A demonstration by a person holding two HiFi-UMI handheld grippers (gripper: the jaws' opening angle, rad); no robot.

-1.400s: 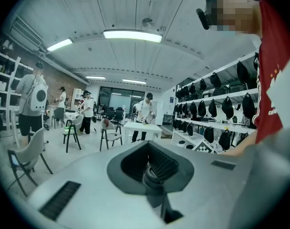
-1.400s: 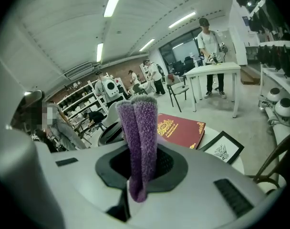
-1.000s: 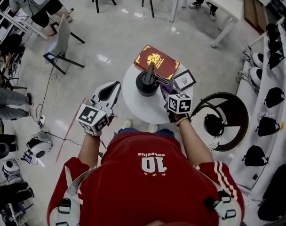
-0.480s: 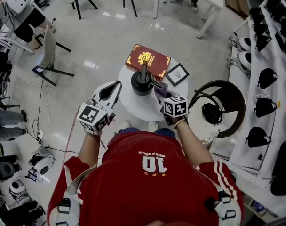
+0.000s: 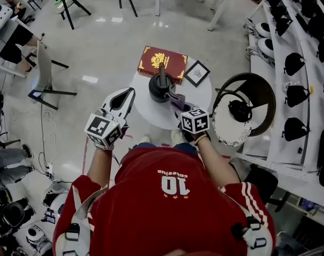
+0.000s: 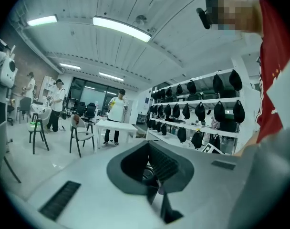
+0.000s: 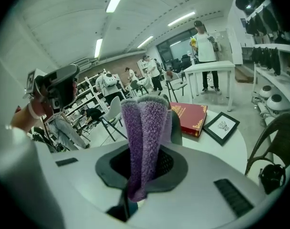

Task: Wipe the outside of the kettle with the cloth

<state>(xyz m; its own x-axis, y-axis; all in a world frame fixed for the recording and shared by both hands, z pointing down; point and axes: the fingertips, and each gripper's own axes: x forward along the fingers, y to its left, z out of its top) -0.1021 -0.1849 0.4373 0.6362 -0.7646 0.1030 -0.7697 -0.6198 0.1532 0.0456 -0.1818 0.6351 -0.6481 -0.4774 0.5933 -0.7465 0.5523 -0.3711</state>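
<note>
Round white surface (image 5: 151, 116) below me: my left gripper (image 5: 127, 96) hangs off its near-left edge, fingers together on nothing, and my right gripper (image 5: 179, 104) has its fingers clamped on the purple cloth (image 7: 141, 137), just beside the kettle (image 5: 161, 87) standing mid-surface. I judge the wiping step is in hand. Next I'd press the cloth to the kettle's side and sweep round it.

Both arms reach forward, grippers angled in toward each other.
In the head view the left gripper (image 5: 131, 93) points to 1 o'clock, its jaws together with nothing between them. At its 3 o'clock, the right gripper (image 5: 180, 106) points to 11 o'clock, jaws clamped on a purple cloth (image 7: 142, 128). The left forearm (image 5: 100, 163) and right forearm (image 5: 212, 156) are bare.
</note>
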